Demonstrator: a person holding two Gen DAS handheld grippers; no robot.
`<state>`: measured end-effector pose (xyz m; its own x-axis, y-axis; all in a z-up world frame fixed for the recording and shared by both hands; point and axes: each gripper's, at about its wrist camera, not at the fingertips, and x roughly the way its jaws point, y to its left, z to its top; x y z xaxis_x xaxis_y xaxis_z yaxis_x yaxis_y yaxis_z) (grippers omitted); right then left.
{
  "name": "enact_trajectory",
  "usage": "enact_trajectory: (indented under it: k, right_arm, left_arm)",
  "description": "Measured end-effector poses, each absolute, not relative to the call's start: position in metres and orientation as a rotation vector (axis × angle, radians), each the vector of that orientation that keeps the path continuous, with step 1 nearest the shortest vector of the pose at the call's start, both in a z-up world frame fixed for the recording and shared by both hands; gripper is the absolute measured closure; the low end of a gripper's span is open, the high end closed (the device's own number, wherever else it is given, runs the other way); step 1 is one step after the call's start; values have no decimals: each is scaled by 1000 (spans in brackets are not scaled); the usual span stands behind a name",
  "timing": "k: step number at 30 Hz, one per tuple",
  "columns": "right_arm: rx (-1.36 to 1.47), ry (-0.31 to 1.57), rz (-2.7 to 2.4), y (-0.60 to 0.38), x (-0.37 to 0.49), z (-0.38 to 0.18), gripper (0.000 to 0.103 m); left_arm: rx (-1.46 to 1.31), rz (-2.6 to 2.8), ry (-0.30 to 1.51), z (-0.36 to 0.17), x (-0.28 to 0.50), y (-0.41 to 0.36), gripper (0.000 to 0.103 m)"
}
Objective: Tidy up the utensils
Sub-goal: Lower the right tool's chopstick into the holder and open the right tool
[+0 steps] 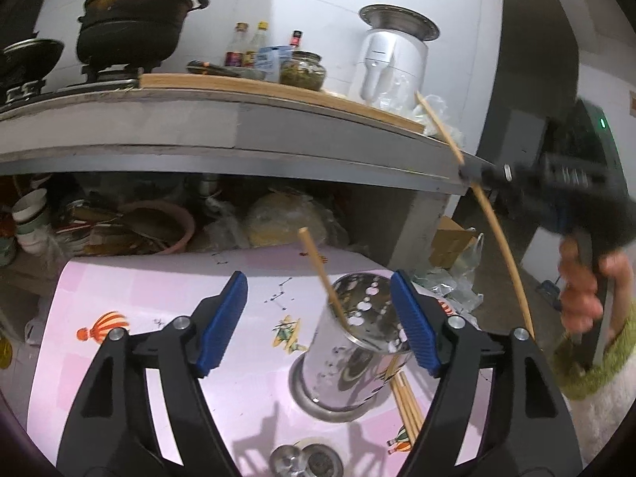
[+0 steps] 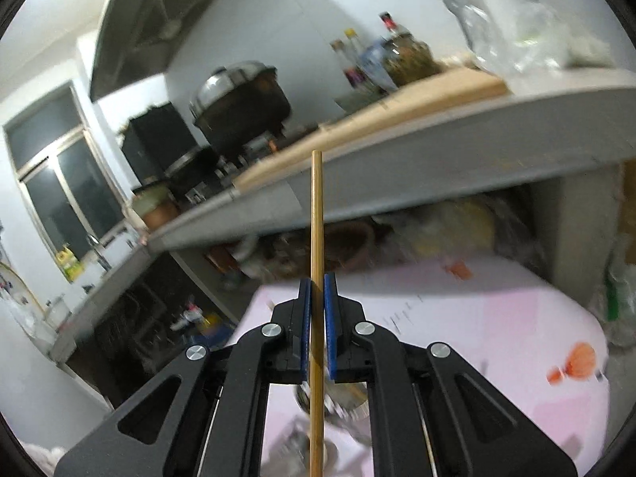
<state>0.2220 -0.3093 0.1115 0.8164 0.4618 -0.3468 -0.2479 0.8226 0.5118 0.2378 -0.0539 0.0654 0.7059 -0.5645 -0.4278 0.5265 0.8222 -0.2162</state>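
Left hand-held gripper (image 1: 318, 320) with blue pads spread wide and nothing pinched, just above a pink worktop (image 1: 139, 302) with balloon pictures. Shiny metal holder (image 1: 353, 353) with round holes between the pads but not squeezed, one pad close by its rim. One chopstick in the holder (image 1: 322, 278), leaning up and to the left. More loose chopsticks (image 1: 407, 405) flat on the worktop beside the holder, partly hidden behind the black finger. Right hand-held gripper (image 2: 317, 318) clenched tight on a long chopstick (image 2: 317, 238), up in the air to the right of the holder; seen from the left camera as a blurry dark shape with a person's hand (image 1: 584, 290) and a green fuzzy sleeve. Round metal thing (image 1: 306, 459) at the bottom edge, cut off, hard to tell what. Behind, a grey kitchen shelf (image 1: 238, 127) with a big black pot (image 1: 131, 28), bottles (image 1: 246, 45), a jar (image 1: 303, 69) and a white machine (image 1: 391, 63). Under the shelf, a dark messy pile of bowls and bags, too dim to sort out. Right camera view smeared with blur, lower parts hard to make out.
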Motion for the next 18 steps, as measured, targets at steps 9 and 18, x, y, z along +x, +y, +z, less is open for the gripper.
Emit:
enact_trajectory:
  k: [9, 18]
  right_arm:
    - [486, 434, 439, -289, 287, 105, 96]
    - [337, 563, 414, -265, 321, 54, 96]
  left_arm:
    - [-80, -549, 538, 48, 241, -35, 25]
    - [-87, -525, 579, 34, 250, -27, 25]
